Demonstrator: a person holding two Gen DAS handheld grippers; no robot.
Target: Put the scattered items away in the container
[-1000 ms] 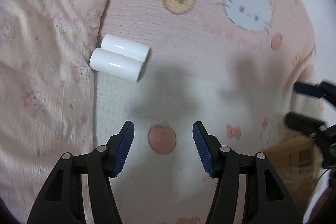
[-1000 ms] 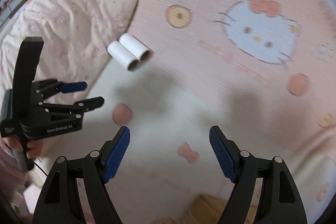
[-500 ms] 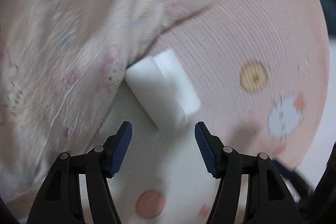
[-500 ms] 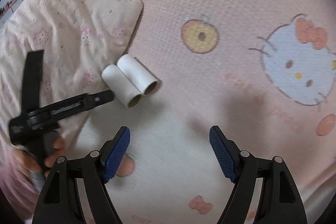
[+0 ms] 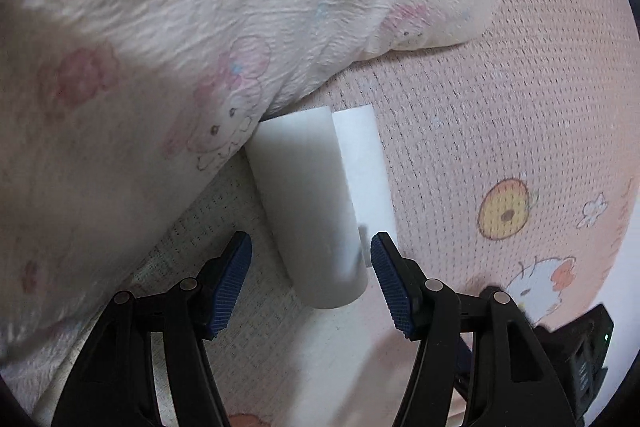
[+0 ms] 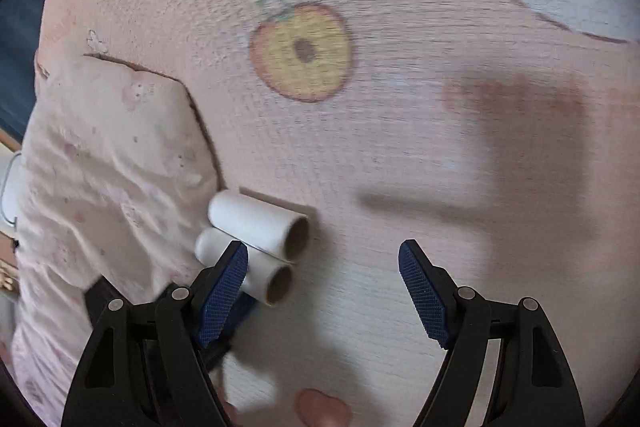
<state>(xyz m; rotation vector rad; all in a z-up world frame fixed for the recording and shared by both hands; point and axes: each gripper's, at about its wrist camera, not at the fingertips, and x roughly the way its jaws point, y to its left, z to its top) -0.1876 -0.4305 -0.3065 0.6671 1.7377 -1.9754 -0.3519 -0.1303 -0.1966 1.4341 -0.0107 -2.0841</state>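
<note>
Entry: two white paper rolls (image 5: 308, 203), side by side on bed blanket (image 6: 400, 147) against pillow (image 5: 160, 47). Our left claw (image 5: 311, 247) gaped astride near roll; right claw (image 6: 323, 255) released. Nothing contained yet.

Both hand-held grippers angle downward, the left hand-held gripper (image 5: 311, 253) and right hand-held gripper (image 6: 323, 261) with jaws spread wide.

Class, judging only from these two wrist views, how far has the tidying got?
Done: nothing visibly; no container shows in either view.
In hand: the left gripper is open, its jaws having just widened, around the end of the nearer white roll, not yet gripping. The right gripper is open and empty.
Left: both rolls, including the second roll, lie beside the pillow.
</note>
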